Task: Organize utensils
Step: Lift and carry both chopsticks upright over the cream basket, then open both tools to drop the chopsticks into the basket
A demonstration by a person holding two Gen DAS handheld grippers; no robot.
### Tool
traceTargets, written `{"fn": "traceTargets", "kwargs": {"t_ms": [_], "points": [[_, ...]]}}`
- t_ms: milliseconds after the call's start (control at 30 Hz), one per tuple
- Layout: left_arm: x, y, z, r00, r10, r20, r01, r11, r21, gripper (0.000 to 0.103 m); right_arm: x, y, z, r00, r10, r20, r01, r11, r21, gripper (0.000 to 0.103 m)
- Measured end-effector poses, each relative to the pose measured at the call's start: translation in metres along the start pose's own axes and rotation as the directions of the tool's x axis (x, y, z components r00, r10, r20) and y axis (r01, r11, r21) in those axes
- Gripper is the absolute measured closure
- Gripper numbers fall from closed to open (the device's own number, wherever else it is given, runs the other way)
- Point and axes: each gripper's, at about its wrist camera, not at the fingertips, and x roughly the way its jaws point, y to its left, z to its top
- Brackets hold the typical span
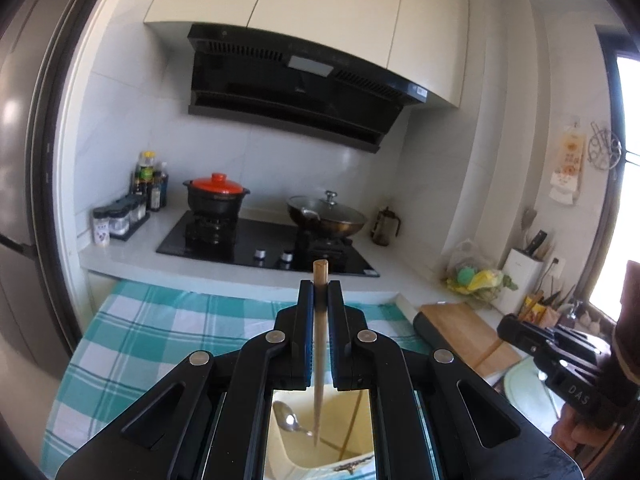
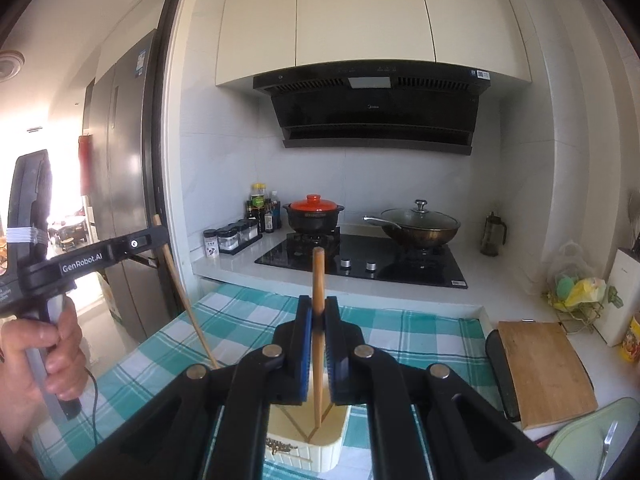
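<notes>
Two chopsticks up, one per gripper. Left gripper (image 1: 320, 294) clenched on pale chopstick (image 1: 321, 276); right gripper (image 2: 319, 312) clenched on browner chopstick (image 2: 318, 276). Both sticks upright, tips hanging over cream bin (image 2: 332, 436) on checked cloth (image 2: 240, 320); spoon (image 1: 289, 418) lies inside. Advice: keep sticks vertical, lower tips well inside one compartment before letting go, avoid divider and spoon.

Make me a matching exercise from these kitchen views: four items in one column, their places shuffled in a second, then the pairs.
Items:
1. red-lidded pot
2. wok
3. cutting board
4. chopstick

Places:
A. clamped in the right tool
B. left burner of the stove
C. right burner, under a glass lid
D. on the counter right of the checked cloth

Pairs: 1-B, 2-C, 3-D, 4-A
</notes>
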Motion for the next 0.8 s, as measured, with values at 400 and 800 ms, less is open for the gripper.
{"fn": "traceTargets", "kwargs": {"t_ms": [400,800], "points": [[0.105,0.012,-0.072,0.939,0.025,-0.344,-0.027,1.0,-0.001,0.098,0.15,-0.02,-0.06,0.914,0.143,-0.379,-0.089,0.984,0.156,0.095],[0.003,0.024,-0.087,0.921,0.083,-0.38,-0.033,0.99,0.134,0.02,0.062,-0.028,-0.044,0.95,0.066,-0.305,-0.05,0.997,0.06,0.041]]}}
